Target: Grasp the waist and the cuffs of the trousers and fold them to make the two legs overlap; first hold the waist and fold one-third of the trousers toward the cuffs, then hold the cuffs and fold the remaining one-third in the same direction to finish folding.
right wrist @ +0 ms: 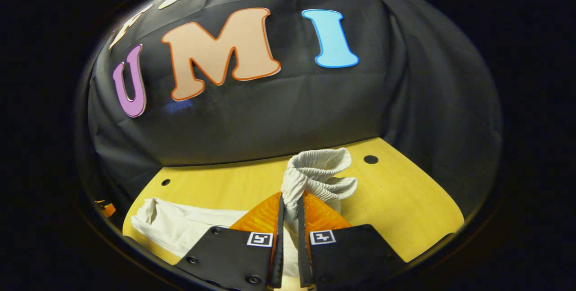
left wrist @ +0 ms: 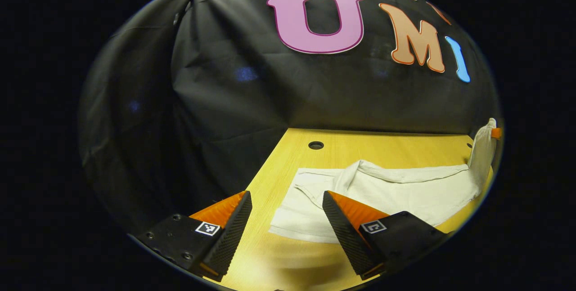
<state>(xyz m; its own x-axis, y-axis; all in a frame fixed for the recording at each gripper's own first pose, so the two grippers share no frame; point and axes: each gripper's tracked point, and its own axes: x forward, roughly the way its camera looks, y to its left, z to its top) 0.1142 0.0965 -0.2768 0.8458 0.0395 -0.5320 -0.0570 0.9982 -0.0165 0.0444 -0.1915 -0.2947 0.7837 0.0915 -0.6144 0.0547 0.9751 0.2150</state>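
White trousers (left wrist: 405, 187) lie flat across the yellow wooden table (left wrist: 360, 147). My left gripper (left wrist: 286, 196) hovers open over their near end, one finger above the cloth and the other above bare wood, holding nothing. At the far right of the left gripper view the trousers' other end (left wrist: 483, 147) is pulled up off the table. In the right gripper view my right gripper (right wrist: 290, 199) is shut on the bunched elastic waist (right wrist: 319, 169), which stands up between the fingers. The legs (right wrist: 180, 223) trail away to the left on the table (right wrist: 405, 205).
The tabletop has round holes (left wrist: 316, 145) (right wrist: 371, 159) near its back edge. The black cloth wall stands close behind and to the sides. Bare wood lies right of the waist in the right gripper view and in front of the trousers in the left gripper view.
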